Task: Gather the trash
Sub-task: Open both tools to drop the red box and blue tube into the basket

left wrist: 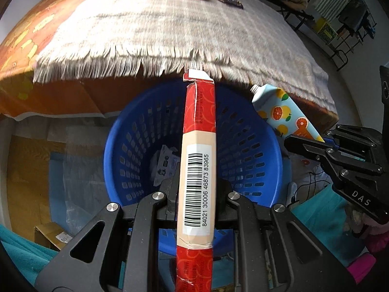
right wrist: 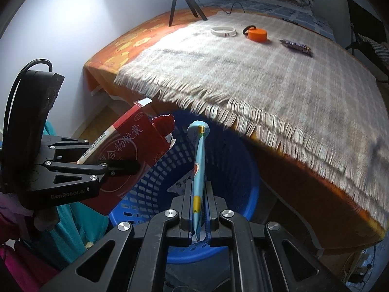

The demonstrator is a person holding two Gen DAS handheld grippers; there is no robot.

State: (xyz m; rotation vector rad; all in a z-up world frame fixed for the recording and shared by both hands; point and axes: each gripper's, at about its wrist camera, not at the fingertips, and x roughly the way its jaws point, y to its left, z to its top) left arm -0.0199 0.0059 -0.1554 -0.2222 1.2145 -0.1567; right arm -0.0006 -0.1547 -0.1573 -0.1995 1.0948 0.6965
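Left tool point(left wrist: 197, 204) clamps a red carton point(left wrist: 198, 160), right tool point(right wrist: 199, 209) a flattened juice carton point(right wrist: 198, 170), above the blue basket point(left wrist: 255, 150); beyond, a wrapper point(right wrist: 296, 47) remains on the worktop point(right wrist: 243, 73).

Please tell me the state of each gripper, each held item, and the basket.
left gripper: shut on red box
red box: flattened, torn, held above basket
right gripper: shut on blue pouch
blue pouch: flattened, held above basket
blue basket: upright, holds paper scrap

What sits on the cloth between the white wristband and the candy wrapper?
An orange round case with a black loop lies between the white wristband and the candy wrapper; both wrist views show it.
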